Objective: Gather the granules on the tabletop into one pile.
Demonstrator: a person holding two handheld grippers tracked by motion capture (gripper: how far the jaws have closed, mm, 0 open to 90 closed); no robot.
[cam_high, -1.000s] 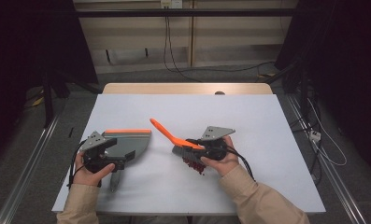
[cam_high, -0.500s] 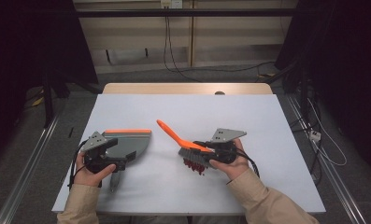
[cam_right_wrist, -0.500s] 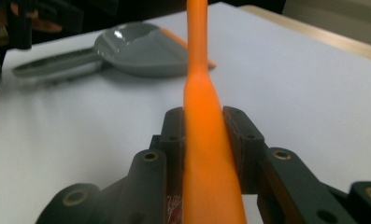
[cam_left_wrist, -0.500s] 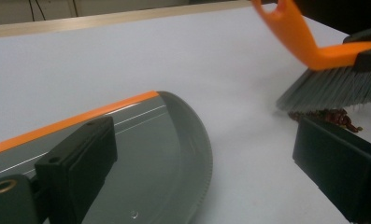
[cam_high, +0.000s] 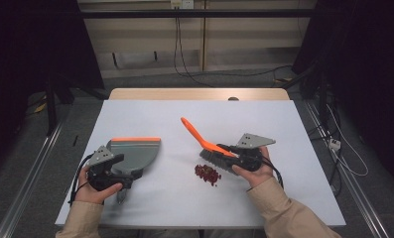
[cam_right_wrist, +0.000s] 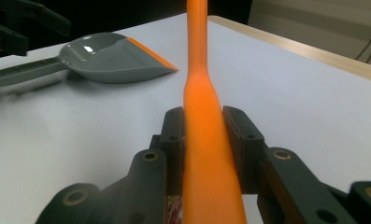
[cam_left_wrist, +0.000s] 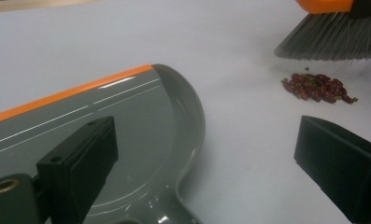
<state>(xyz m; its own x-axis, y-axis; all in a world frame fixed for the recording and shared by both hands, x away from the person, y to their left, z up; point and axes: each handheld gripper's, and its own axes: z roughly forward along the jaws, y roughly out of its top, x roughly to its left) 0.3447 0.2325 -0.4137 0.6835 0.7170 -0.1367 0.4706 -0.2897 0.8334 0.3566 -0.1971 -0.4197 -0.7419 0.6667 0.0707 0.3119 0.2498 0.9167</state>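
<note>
1. My right gripper (cam_high: 234, 157) is clamped on the orange handle of the brush (cam_high: 210, 148); in the right gripper view the jaws press that handle (cam_right_wrist: 206, 140) from both sides. The risk I see: the grip sits low on a smooth, tapering handle, so a hard sweep could twist the brush in the jaws.

2. The bristles (cam_left_wrist: 330, 42) stand just at 1 o'clock of the pile of red beans (cam_high: 207, 173) on the white table (cam_high: 294, 129). If I drag too fast or press too lightly, beans may scatter or slip under the bristles.

3. My left gripper (cam_high: 121, 184) is at the handle of the grey dustpan (cam_high: 134, 153), at 9 o'clock of the beans and well apart from them. In the left gripper view the jaws stand wide either side of the handle (cam_left_wrist: 167, 212), so I read it as open, not gripping. A push from the brush could slide the loose pan away.

4. Pose: both forearms come in from 6 o'clock. The right hand (cam_high: 256, 171) holds its gripper roughly level, pointing towards 10 o'clock, brush handle rising that way. The left hand (cam_high: 98, 186) rests low by the table, its gripper pointing towards 1 o'clock.
</note>
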